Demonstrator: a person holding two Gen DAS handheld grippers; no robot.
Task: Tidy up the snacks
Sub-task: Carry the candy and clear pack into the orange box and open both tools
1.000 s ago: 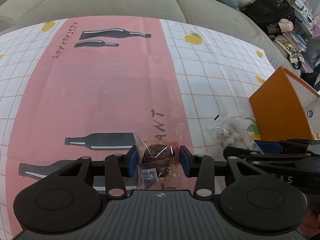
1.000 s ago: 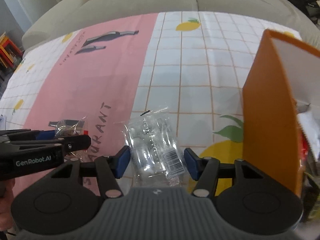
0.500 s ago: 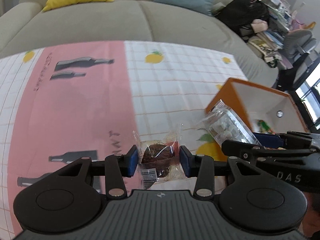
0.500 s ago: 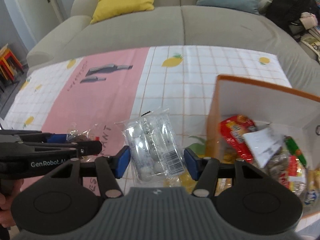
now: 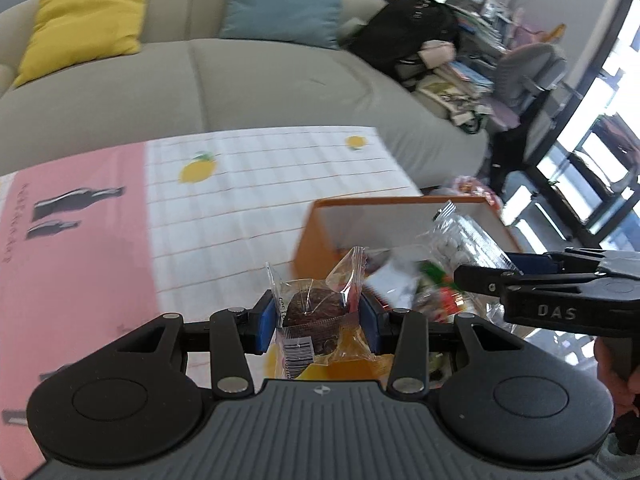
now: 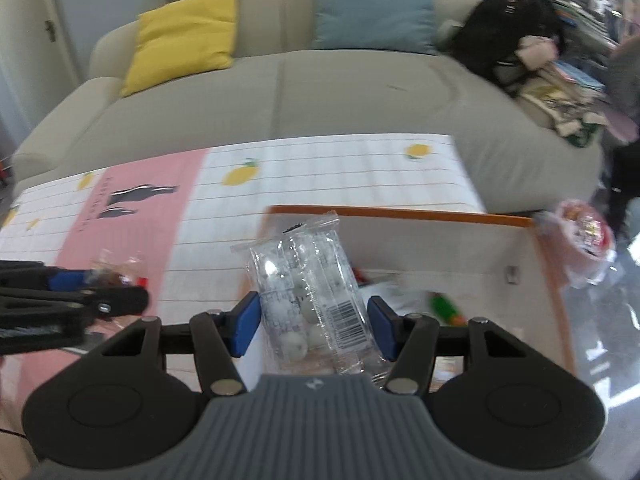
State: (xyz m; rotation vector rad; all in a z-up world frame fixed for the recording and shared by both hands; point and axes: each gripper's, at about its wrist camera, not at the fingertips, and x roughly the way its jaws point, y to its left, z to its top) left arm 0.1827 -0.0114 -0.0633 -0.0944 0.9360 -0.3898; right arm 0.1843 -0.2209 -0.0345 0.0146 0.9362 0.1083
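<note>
We held two snacks aloft: the left claw (image 5: 318,318) pinched a cake (image 5: 316,312) just short of the box (image 5: 316,236), while the right claw (image 6: 314,326), nearer, gripped a candy pack (image 6: 312,292) lengthwise over its open top.

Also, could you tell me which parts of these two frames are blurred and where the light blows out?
Left wrist view: the orange box and its contents smear with motion, the window blows out, the chocolate snack stays sharp. Right wrist view: sofa and tablecloth look soft, the clear candy pack crisp with glare.
</note>
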